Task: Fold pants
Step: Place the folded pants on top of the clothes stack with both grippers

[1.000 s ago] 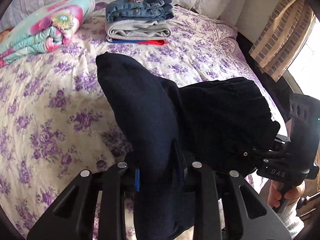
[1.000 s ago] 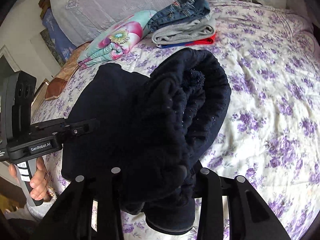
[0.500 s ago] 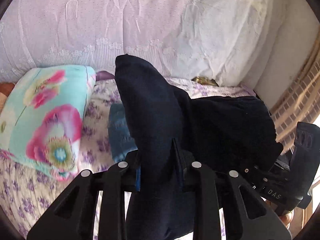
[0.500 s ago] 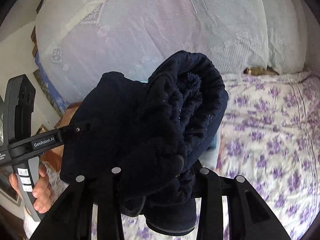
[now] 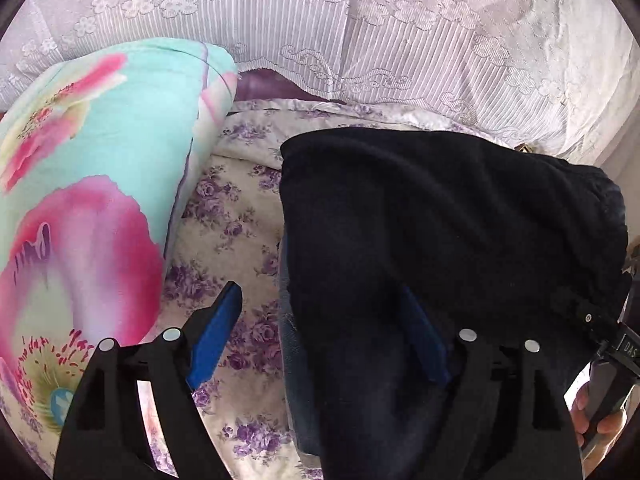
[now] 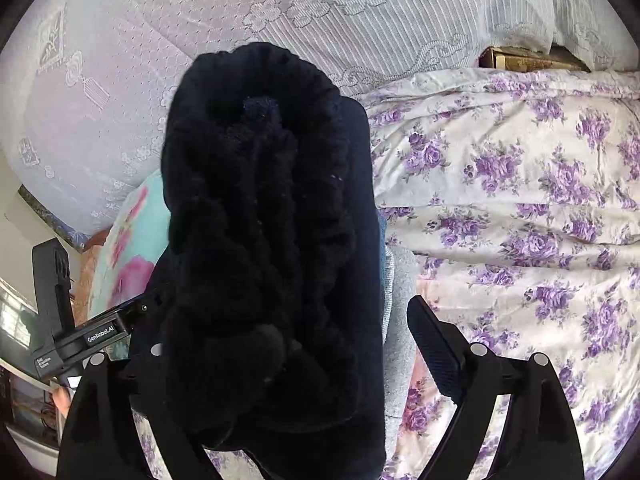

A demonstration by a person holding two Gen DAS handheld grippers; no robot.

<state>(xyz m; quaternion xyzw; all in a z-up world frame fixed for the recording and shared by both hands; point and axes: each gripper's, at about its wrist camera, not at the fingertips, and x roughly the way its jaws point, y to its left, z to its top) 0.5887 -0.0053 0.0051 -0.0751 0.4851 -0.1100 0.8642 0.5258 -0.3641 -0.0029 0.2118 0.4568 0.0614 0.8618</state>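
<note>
The folded dark navy pants [image 5: 440, 240] lie as a bundle on top of a stack of folded clothes; a denim edge [image 5: 286, 312] and a grey edge [image 6: 400, 300] show beneath them. My left gripper [image 5: 320, 332] is open: its left finger [image 5: 216, 328] stands clear of the cloth and its right finger [image 5: 424, 344] rests on the pants. My right gripper [image 6: 296, 344] is open too, its right finger [image 6: 436, 344] clear, its left finger hidden behind the bundle [image 6: 260, 220].
A turquoise and pink floral folded blanket [image 5: 88, 184] lies left of the stack. White lace pillows [image 5: 360, 28] stand behind. The purple-flowered bedspread [image 6: 520, 208] stretches to the right. A brown headboard piece [image 6: 528, 58] shows at the far right.
Both grippers were shut on the pants, carrying them toward the pillows. Now both are open and the bundle rests on the clothes stack.
</note>
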